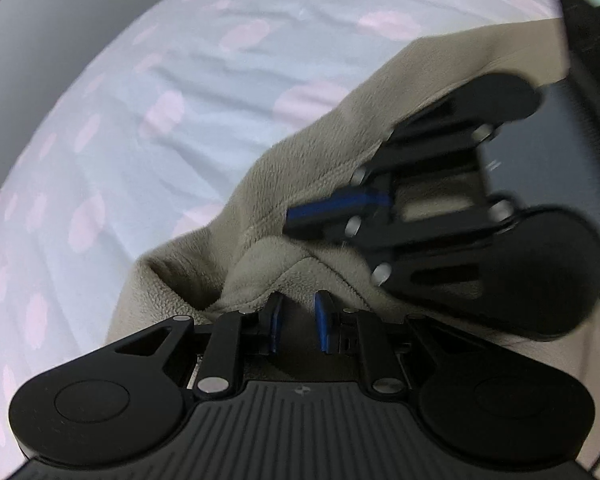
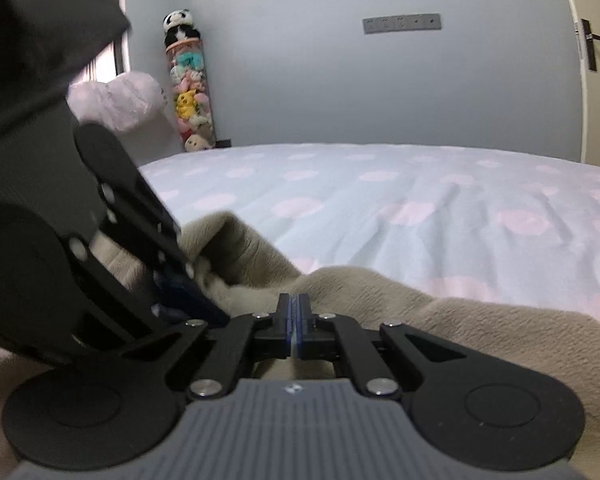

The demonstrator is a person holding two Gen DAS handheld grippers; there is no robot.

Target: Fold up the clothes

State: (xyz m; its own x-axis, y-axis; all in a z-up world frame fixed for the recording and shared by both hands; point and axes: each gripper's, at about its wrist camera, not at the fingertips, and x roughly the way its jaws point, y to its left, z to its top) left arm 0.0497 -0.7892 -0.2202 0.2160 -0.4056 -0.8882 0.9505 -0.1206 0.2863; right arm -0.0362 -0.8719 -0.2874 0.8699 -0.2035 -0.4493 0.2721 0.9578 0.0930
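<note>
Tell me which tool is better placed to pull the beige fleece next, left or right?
Right. The right tool is shut on the beige fleece; the left tool is open, and the fleece edge only lies between its fingers.

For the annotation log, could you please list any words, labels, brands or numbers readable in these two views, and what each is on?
No readable text in either view.
Left gripper: a small emblem on its ribbed body, no letters.
Right gripper: the same kind of emblem, no letters.
Dark device behind the right gripper: faint pale marks, too blurred to read.
Wall socket strip: no legible marking.
Fleece garment: no label showing.
</note>
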